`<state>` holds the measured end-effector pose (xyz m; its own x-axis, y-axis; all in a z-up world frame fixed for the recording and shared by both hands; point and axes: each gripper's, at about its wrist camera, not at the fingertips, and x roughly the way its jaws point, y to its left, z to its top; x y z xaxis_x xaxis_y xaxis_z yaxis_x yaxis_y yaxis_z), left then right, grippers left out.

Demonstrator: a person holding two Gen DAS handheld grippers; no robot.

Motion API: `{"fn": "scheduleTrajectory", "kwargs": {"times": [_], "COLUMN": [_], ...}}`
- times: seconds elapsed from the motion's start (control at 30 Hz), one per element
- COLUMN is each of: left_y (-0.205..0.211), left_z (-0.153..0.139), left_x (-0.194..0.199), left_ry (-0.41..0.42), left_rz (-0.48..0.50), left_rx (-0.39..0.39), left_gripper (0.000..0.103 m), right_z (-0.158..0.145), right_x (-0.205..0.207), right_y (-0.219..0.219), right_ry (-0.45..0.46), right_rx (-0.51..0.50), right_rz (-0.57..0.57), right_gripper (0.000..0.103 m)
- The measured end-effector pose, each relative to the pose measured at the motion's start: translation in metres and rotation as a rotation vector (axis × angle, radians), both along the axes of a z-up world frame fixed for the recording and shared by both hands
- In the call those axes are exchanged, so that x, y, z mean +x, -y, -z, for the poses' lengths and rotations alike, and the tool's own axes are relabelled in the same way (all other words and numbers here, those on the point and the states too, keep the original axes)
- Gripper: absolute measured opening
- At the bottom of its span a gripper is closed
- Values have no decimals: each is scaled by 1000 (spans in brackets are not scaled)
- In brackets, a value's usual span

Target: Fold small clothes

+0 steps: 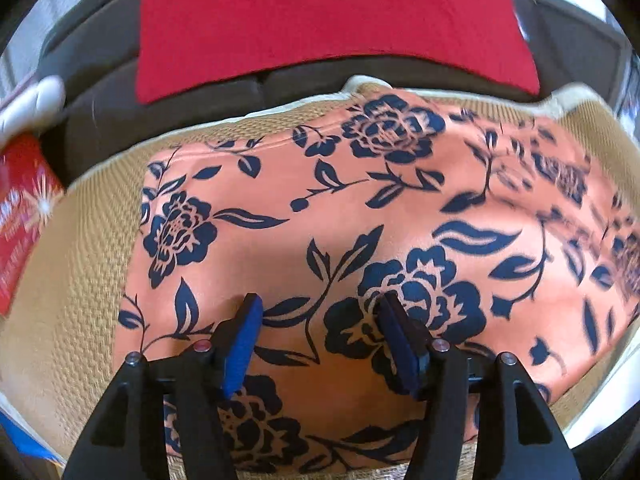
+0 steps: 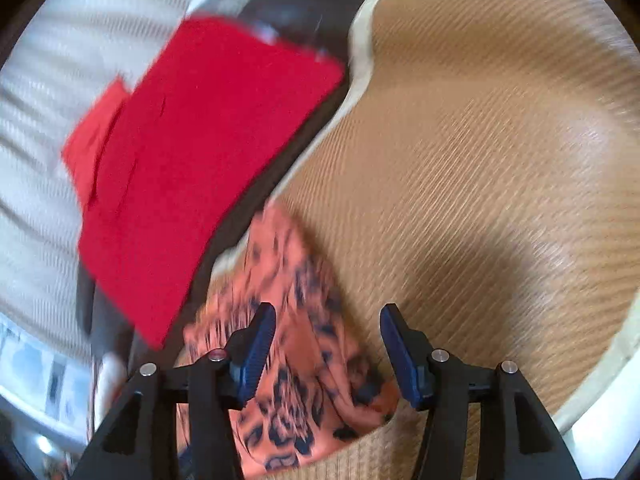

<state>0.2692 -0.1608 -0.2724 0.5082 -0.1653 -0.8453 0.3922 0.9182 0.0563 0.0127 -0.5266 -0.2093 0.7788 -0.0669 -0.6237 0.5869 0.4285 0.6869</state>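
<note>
A salmon-pink garment [image 1: 320, 232] printed with dark blue flowers lies flat and folded on a tan woven mat [image 1: 76, 264]. My left gripper [image 1: 318, 308] hovers over its near part, jaws open, nothing between the blue pads. In the right wrist view the same floral garment [image 2: 296, 320] shows blurred at the lower left, its edge on the woven mat [image 2: 480, 160]. My right gripper [image 2: 328, 320] stands open above that edge, with the cloth below the left pad and no grip on it.
A folded red cloth [image 1: 328, 24] lies beyond the mat on a dark cushion [image 1: 104, 92]; it shows as the red cloth [image 2: 192, 152] in the right wrist view. A red printed box [image 1: 24, 208] sits left of the mat. Pale ribbed fabric [image 2: 36, 128] is at far left.
</note>
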Motion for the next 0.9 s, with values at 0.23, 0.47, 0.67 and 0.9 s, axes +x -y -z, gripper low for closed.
{"fn": "scheduleTrajectory", "kwargs": {"times": [0.23, 0.47, 0.67, 0.9], "left_y": [-70, -139, -154, -158], "left_z": [-54, -23, -4, 12], "left_x": [-49, -78, -69, -47], "left_ry": [128, -61, -150, -218], "left_rz": [-161, -430, -501, -584], "left_rx": [-224, -509, -642, -769], "left_gripper": [62, 62, 63, 62], "right_z": [-45, -31, 14, 24], "right_x": [57, 119, 141, 133], "right_y": [-75, -180, -199, -173], "right_ry": [75, 17, -159, -108], "right_rx": [-215, -252, -187, -43], "right_rz": [-373, -701, -721, -721], "right_gripper": [57, 45, 36, 34]}}
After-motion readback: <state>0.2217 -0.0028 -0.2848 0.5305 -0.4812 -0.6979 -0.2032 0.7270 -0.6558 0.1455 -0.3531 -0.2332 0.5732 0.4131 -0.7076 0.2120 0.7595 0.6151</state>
